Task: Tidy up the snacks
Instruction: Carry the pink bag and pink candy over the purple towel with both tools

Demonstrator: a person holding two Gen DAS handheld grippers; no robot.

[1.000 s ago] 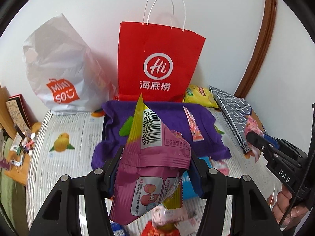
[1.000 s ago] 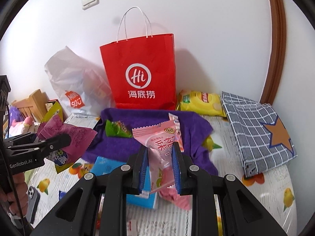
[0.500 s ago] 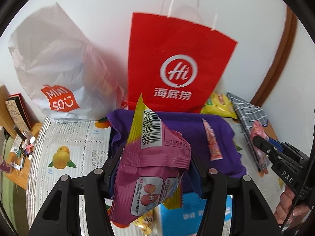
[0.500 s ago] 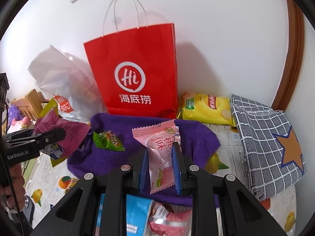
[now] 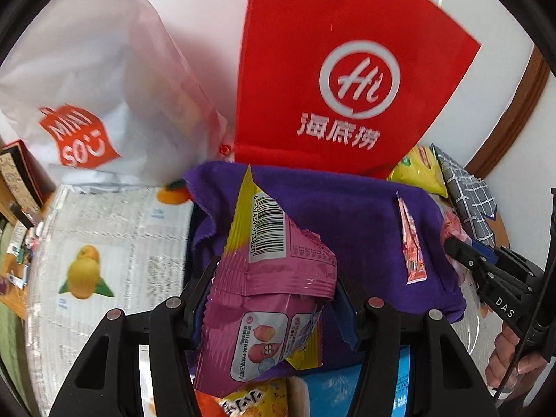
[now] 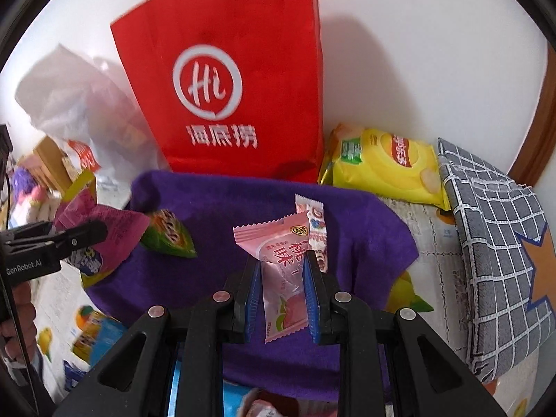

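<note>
- Left gripper [image 5: 274, 299] pinches a magenta packet [image 5: 274, 278] above the purple cloth's [image 5: 347, 208] near edge.
- Right gripper [image 6: 281, 292] pinches a pink packet [image 6: 281, 267] over the cloth's middle, probably to drop it beside the pink stick [image 6: 314, 222] and green packet [image 6: 168, 234].

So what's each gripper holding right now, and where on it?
The left gripper holds a magenta snack packet across its middle. The right gripper pinches a pink peach-flavor candy packet across its lower half, top flaring above the jaws.
</note>
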